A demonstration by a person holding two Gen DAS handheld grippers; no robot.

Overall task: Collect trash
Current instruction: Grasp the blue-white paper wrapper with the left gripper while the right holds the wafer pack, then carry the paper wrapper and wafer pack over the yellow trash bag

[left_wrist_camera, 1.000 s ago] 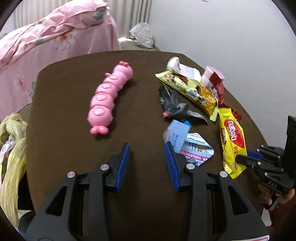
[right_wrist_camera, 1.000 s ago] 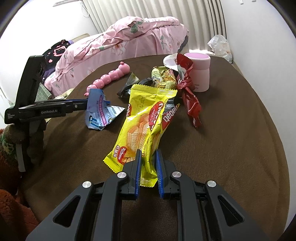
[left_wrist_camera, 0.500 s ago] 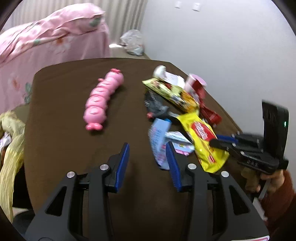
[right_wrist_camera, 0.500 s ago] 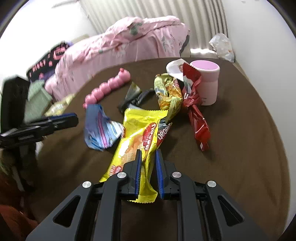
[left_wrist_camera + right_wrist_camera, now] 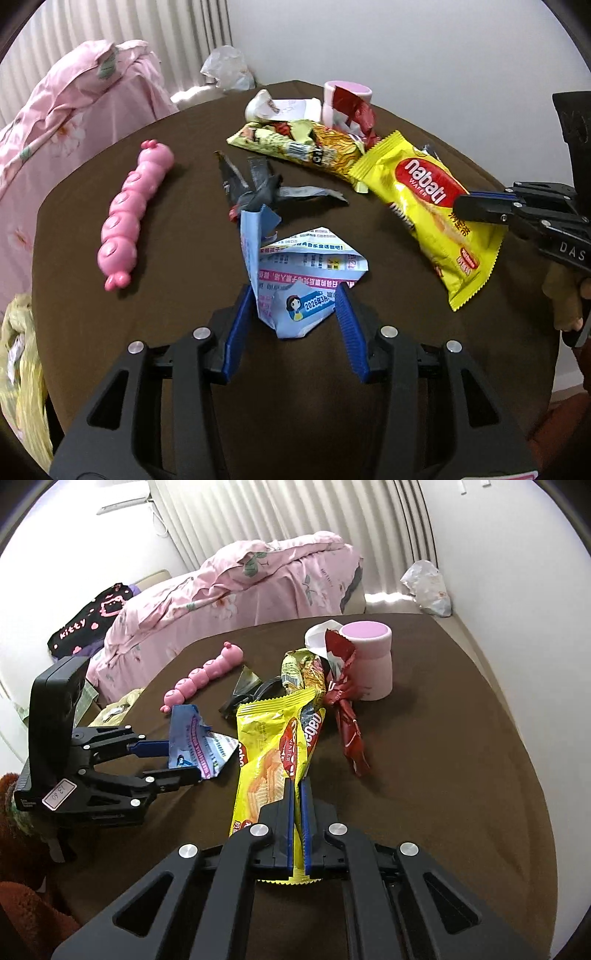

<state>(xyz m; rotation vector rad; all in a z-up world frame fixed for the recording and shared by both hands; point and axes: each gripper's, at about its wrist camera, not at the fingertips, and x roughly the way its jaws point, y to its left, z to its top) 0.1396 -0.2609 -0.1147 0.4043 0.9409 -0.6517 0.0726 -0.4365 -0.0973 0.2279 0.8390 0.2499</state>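
Note:
My right gripper (image 5: 297, 790) is shut on the yellow Nabati wafer wrapper (image 5: 273, 753), which also shows in the left wrist view (image 5: 424, 206) with the right gripper (image 5: 476, 206) clamped on its edge. My left gripper (image 5: 295, 302) is open with its jaws on either side of a crumpled blue-and-white paper wrapper (image 5: 299, 273); from the right wrist view the left gripper (image 5: 177, 760) straddles that wrapper (image 5: 195, 746). A black foil wrapper (image 5: 258, 184), a green-yellow noodle wrapper (image 5: 303, 147) and a red wrapper (image 5: 345, 709) lie on the brown table (image 5: 443, 775).
A pink caterpillar toy (image 5: 129, 214) lies to the left on the table. A pink cup (image 5: 369, 661) stands at the back with a white wrapper (image 5: 273, 107) beside it. A yellow plastic bag (image 5: 18, 369) hangs off the table's left edge. A pink bed (image 5: 240, 587) stands beyond.
My left gripper has moved forward and right so the blue paper wrapper now sits between its open jaws. The right gripper has kept hold of the yellow wrapper and shifted it slightly.

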